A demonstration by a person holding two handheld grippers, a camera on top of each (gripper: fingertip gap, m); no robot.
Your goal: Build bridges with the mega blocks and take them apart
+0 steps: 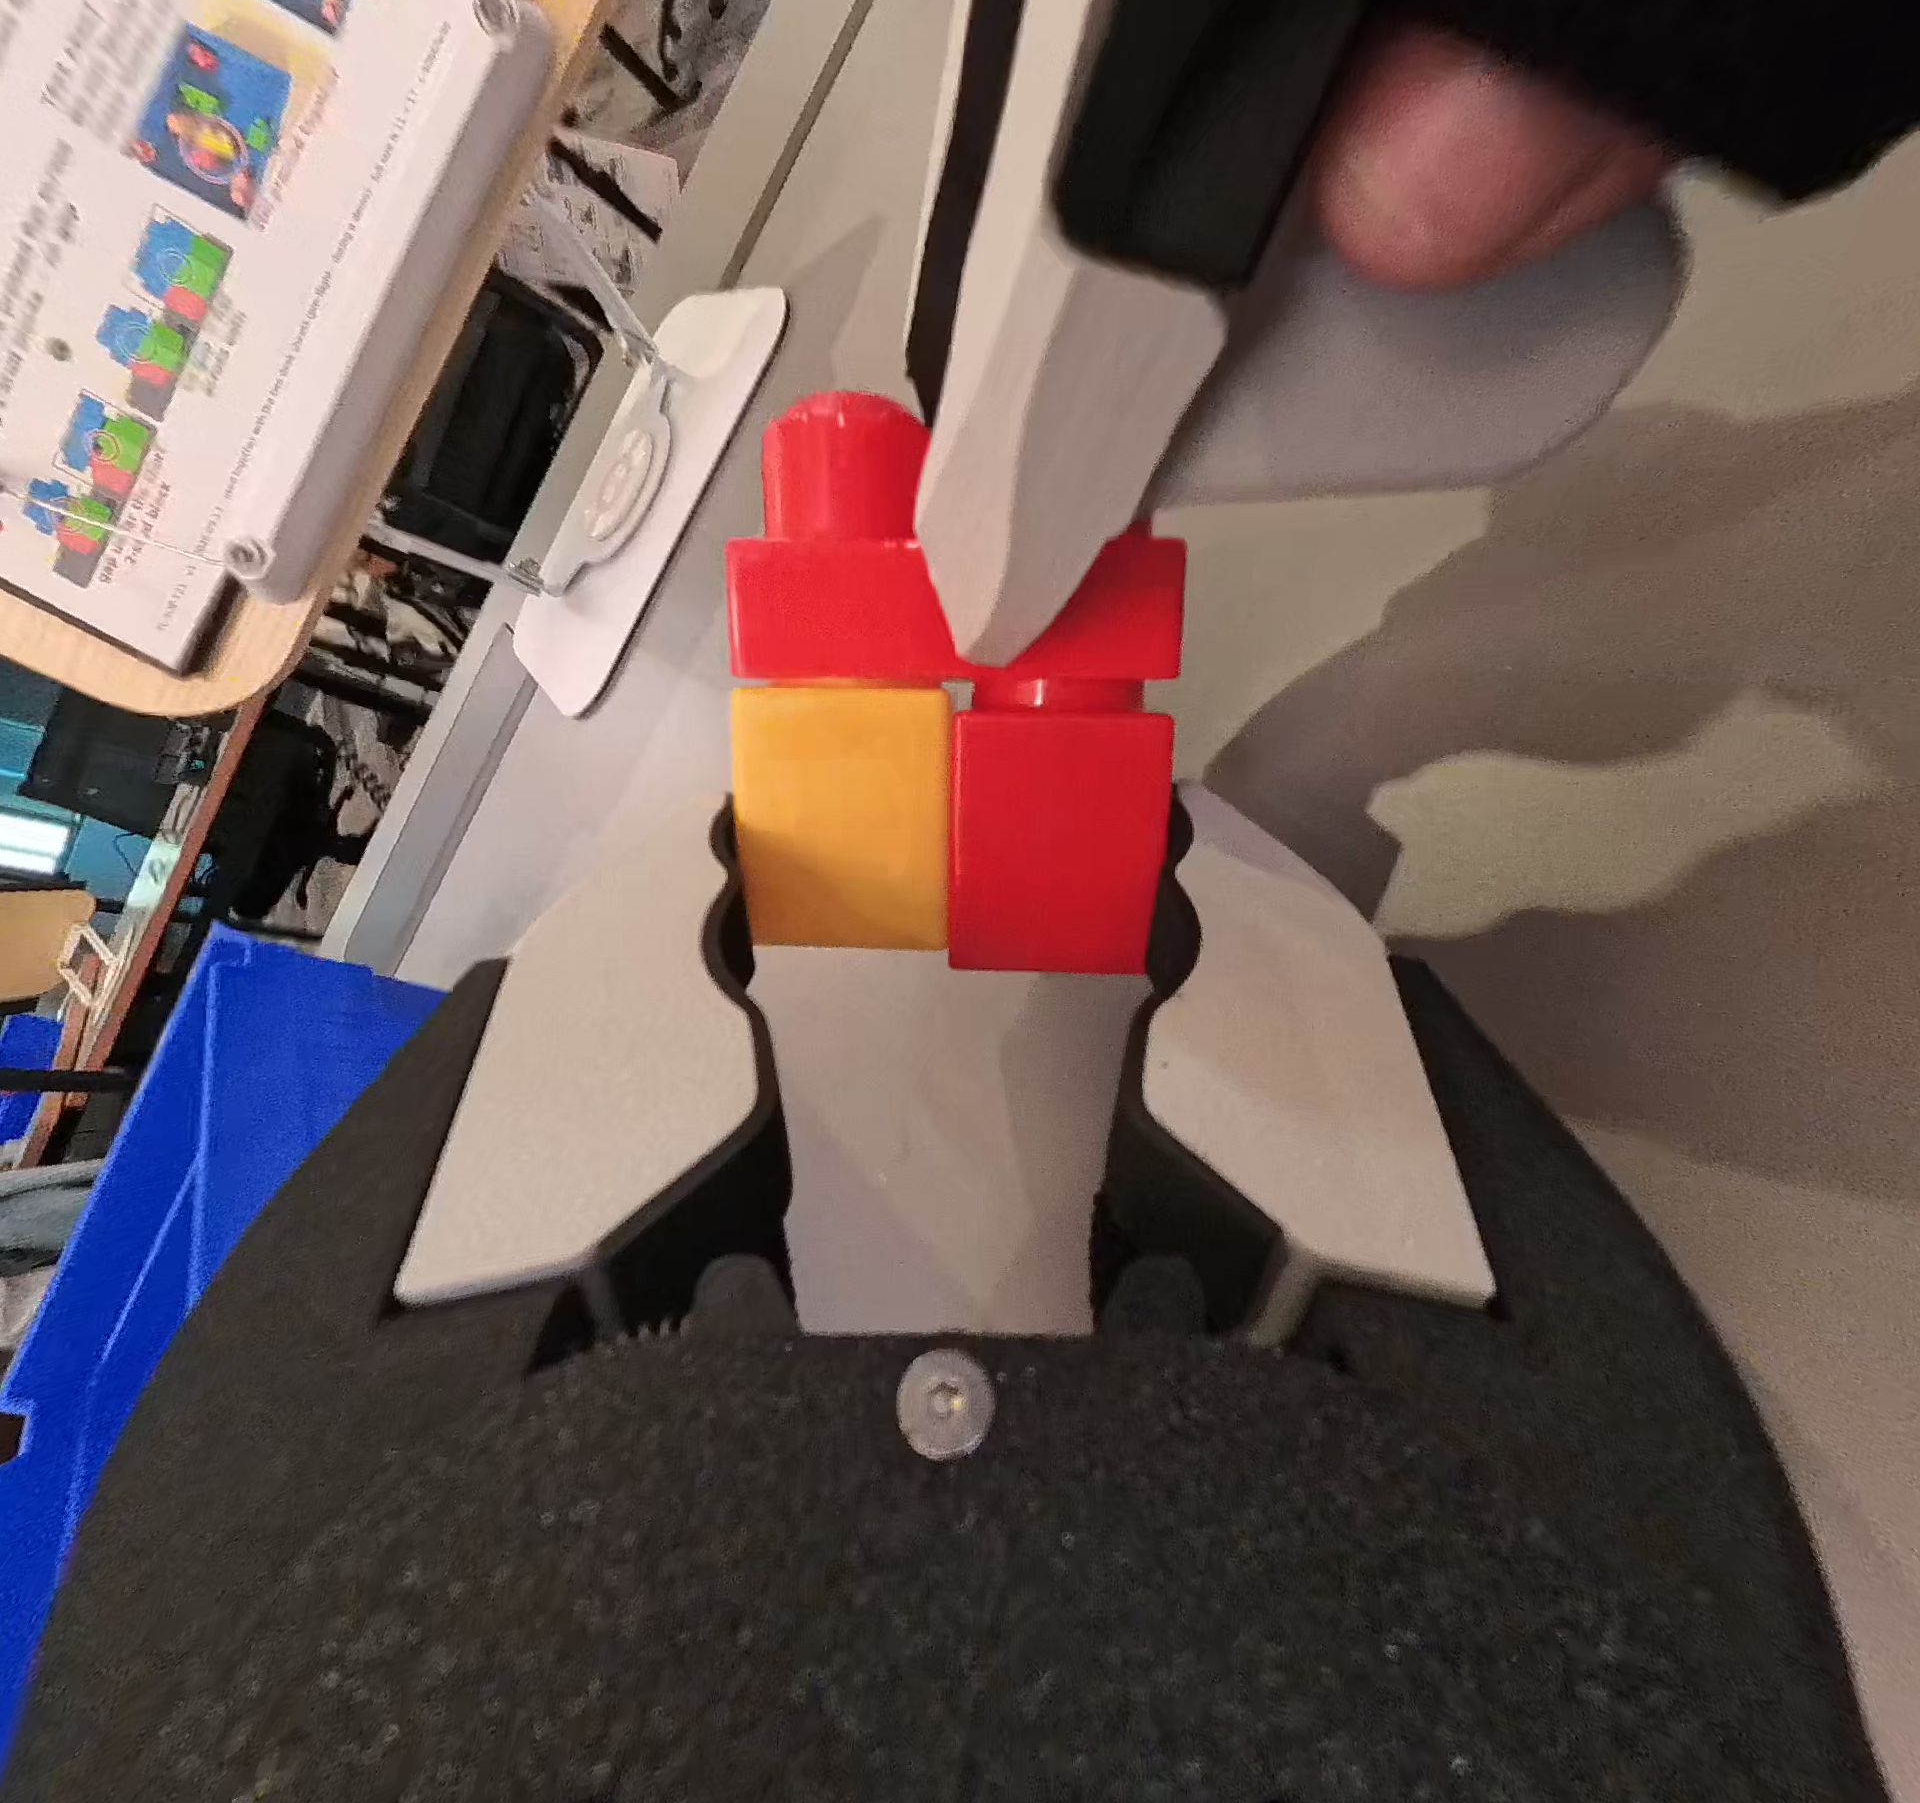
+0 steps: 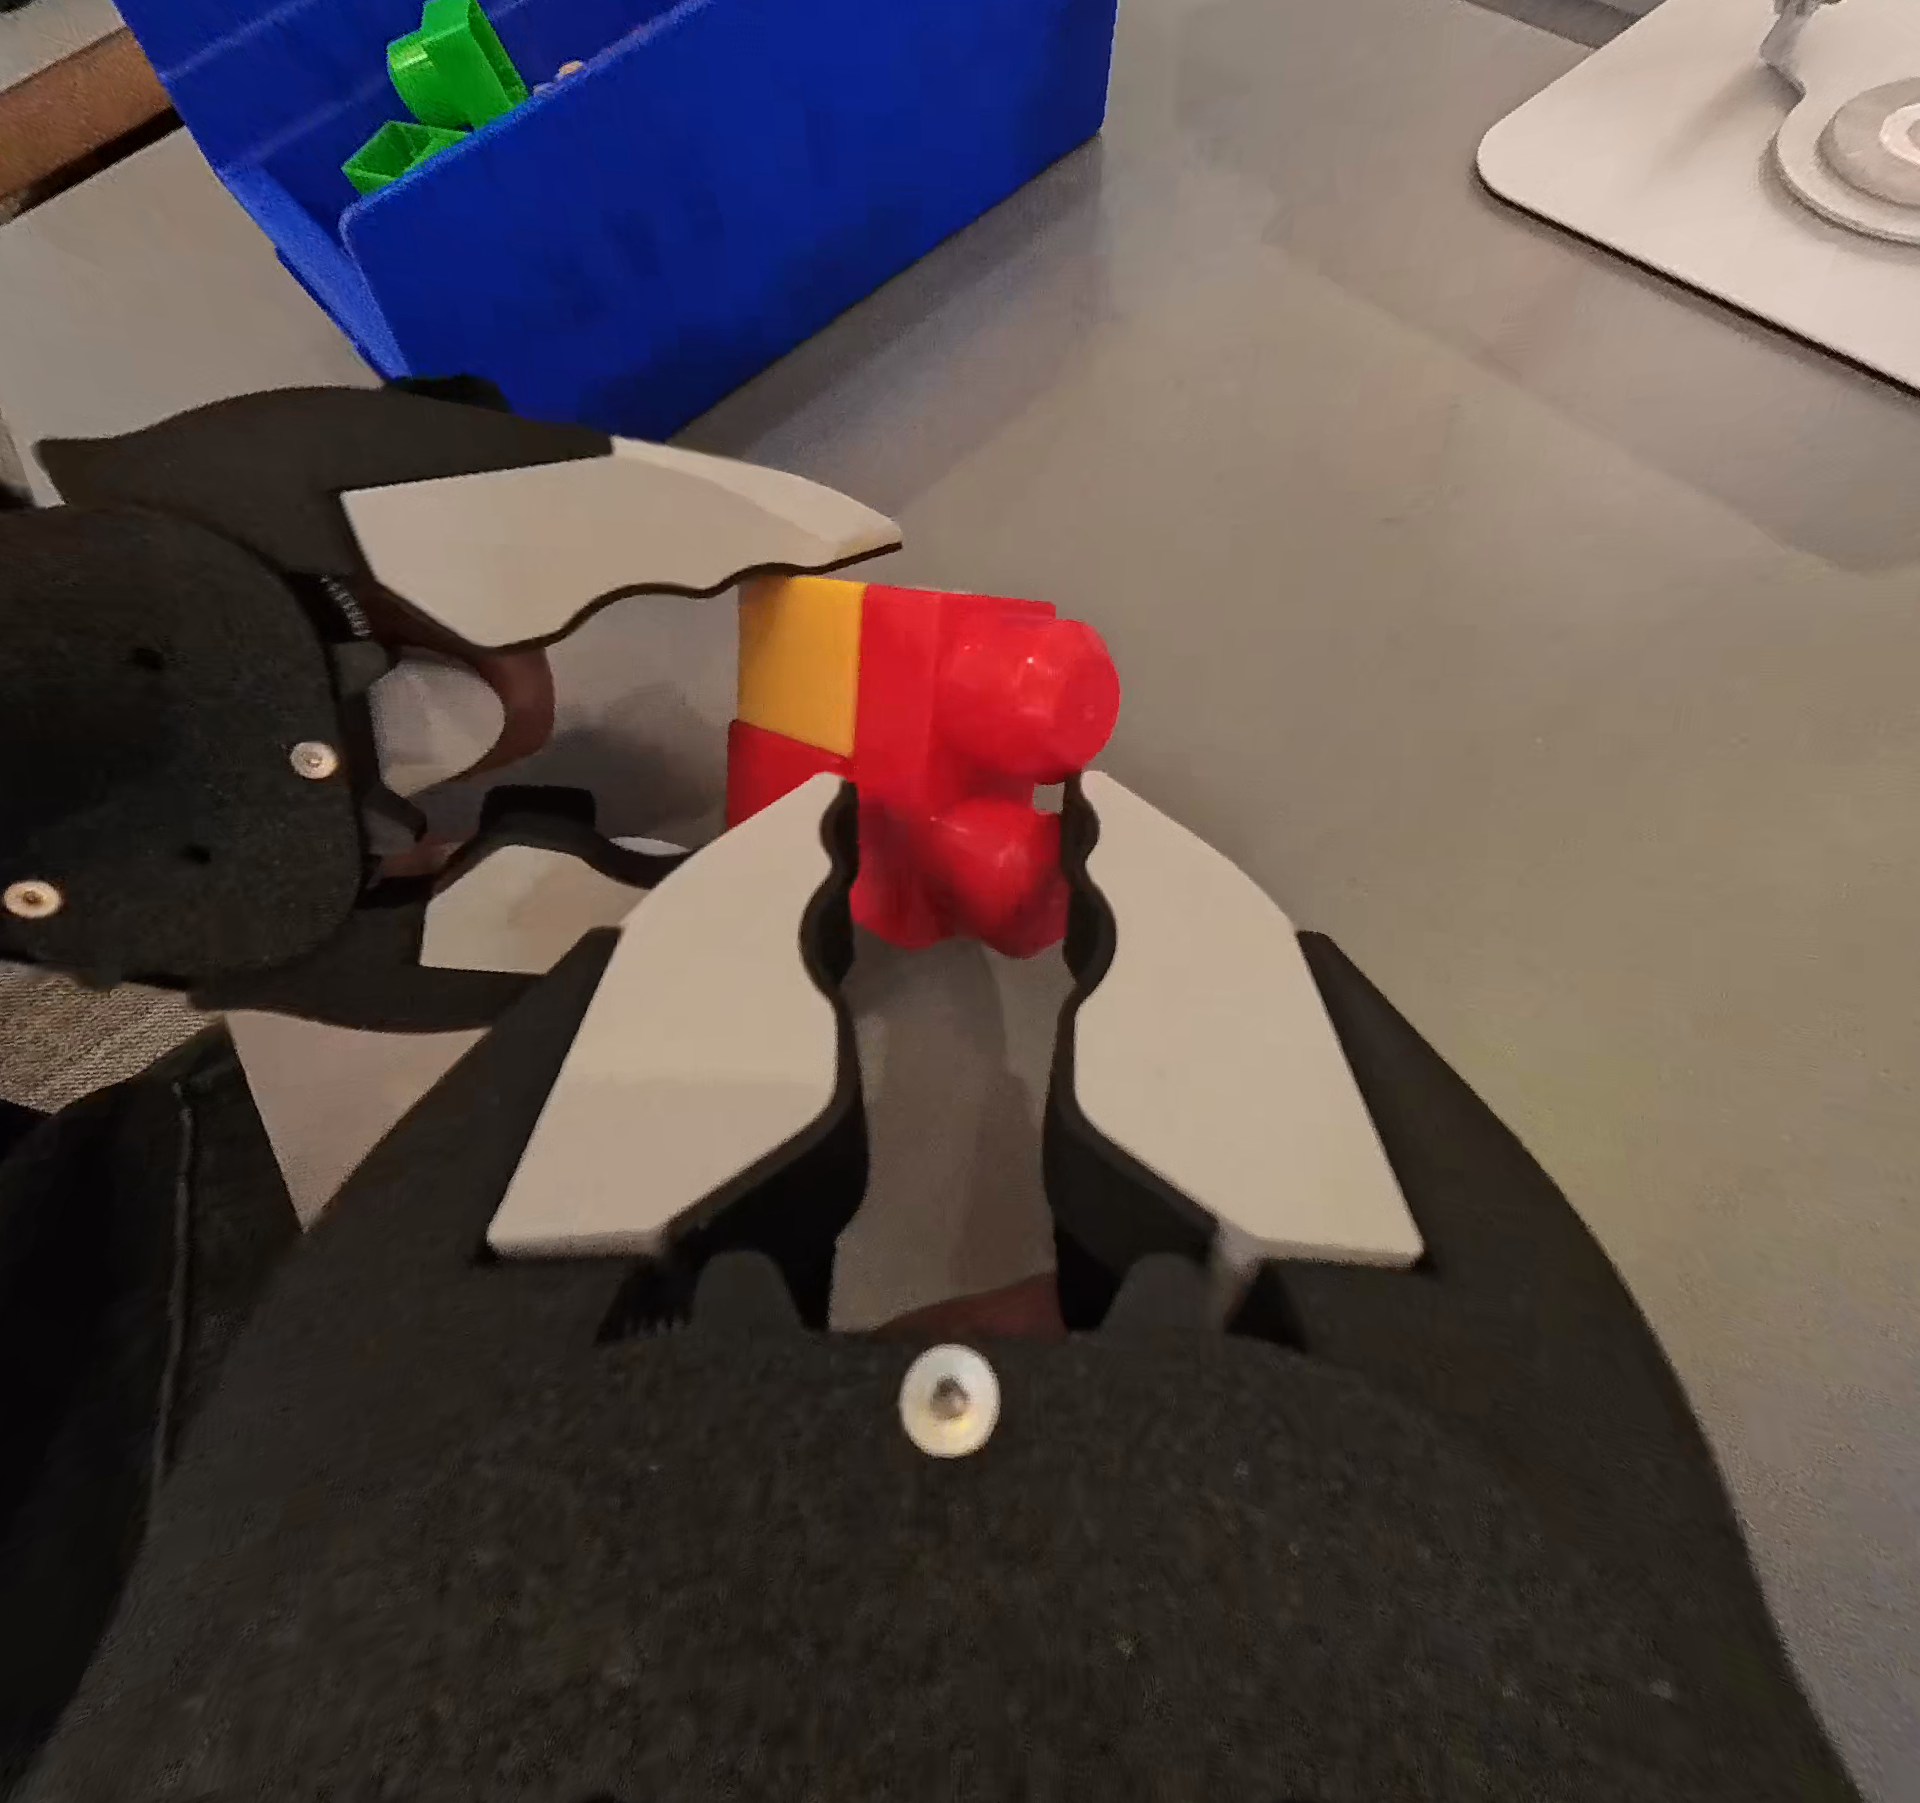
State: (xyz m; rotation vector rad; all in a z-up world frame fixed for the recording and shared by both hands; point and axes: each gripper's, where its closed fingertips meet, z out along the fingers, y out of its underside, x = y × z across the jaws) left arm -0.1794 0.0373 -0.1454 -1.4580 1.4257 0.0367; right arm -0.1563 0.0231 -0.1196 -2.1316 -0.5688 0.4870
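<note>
My left gripper [image 1: 951, 818] is shut on a yellow block [image 1: 842, 818] and a red block [image 1: 1060, 839] held side by side. A red two-stud block [image 1: 821, 600] spans the tops of both. My right gripper [image 2: 961, 797] is shut on one end of that two-stud block [image 2: 914, 683]; one of its fingers [image 1: 1039, 486] covers the block's second stud. In the right wrist view the left gripper [image 2: 779, 704] comes in from the left, and the yellow block [image 2: 800, 662] and the lower red block [image 2: 769, 766] show between its fingers. The stack lies sideways above the grey table [image 2: 1455, 714].
A blue bin [image 2: 727, 247] holding green blocks [image 2: 447, 60] and other pieces stands behind the stack and shows at the left wrist view's lower left [image 1: 208, 1130]. A white stand base [image 2: 1662, 143] sits at the far right. A picture instruction sheet [image 1: 208, 195] hangs at the upper left. Only a small space, under 4 cm, lies between the two pairs of fingers.
</note>
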